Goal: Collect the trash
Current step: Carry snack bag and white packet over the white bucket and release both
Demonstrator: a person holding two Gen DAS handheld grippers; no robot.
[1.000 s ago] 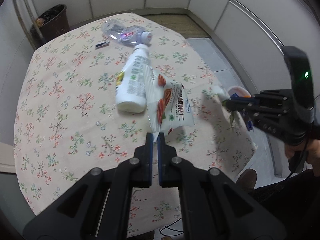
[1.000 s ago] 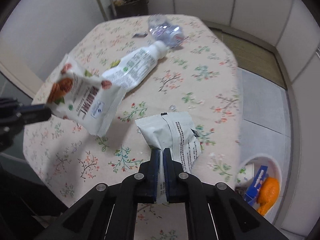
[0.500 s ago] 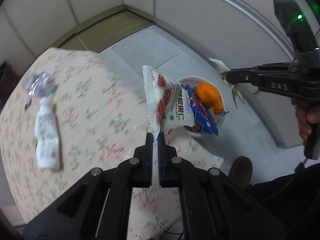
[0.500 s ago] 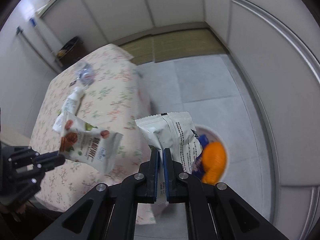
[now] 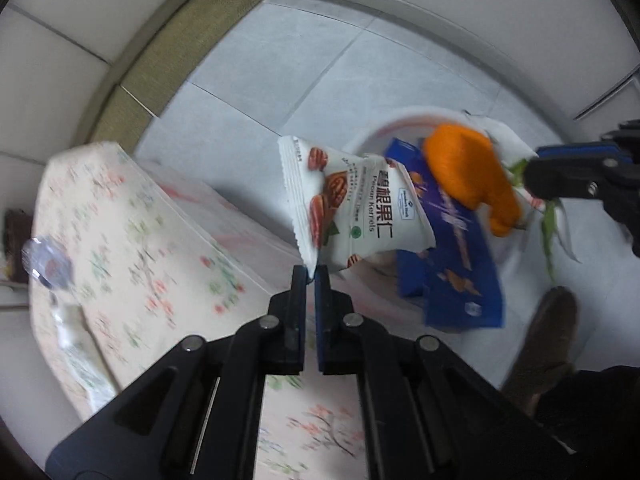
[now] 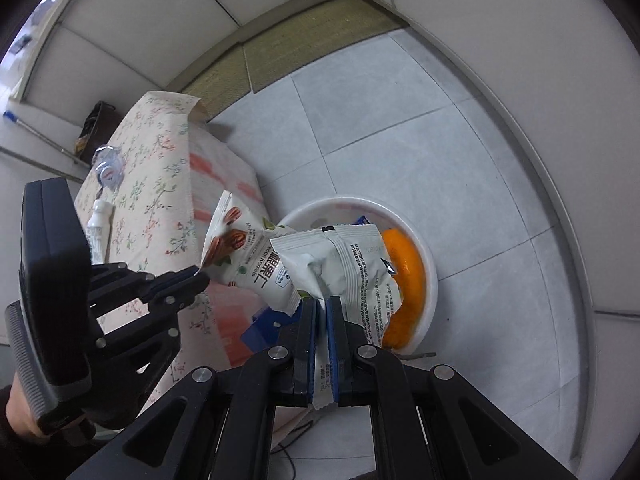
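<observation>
My left gripper (image 5: pixel 311 270) is shut on the corner of a white pecan snack bag (image 5: pixel 352 208), which hangs over the table's edge, beside the white bin (image 5: pixel 376 136) on the floor. In the right wrist view my right gripper (image 6: pixel 321 304) is shut on a crumpled white wrapper (image 6: pixel 352 264), held above the same bin (image 6: pixel 430 256). There the pecan bag (image 6: pixel 236 248) and the left gripper (image 6: pixel 200 278) show at left, close to the wrapper. An orange peel (image 5: pixel 468 168) and a blue carton (image 5: pixel 456 264) lie in the bin.
The floral-clothed table (image 6: pixel 160 184) stands left of the bin, with a clear plastic bottle (image 6: pixel 108 168) and a white bottle (image 6: pixel 98 228) lying on it. A dark waste basket (image 6: pixel 94 128) stands beyond it. A person's shoe (image 5: pixel 548 340) rests on the grey tiles by the bin.
Both grippers swung away from the table top, carrying their bags over the table's edge and down to above the white bin on the floor. Each grip stayed shut.
</observation>
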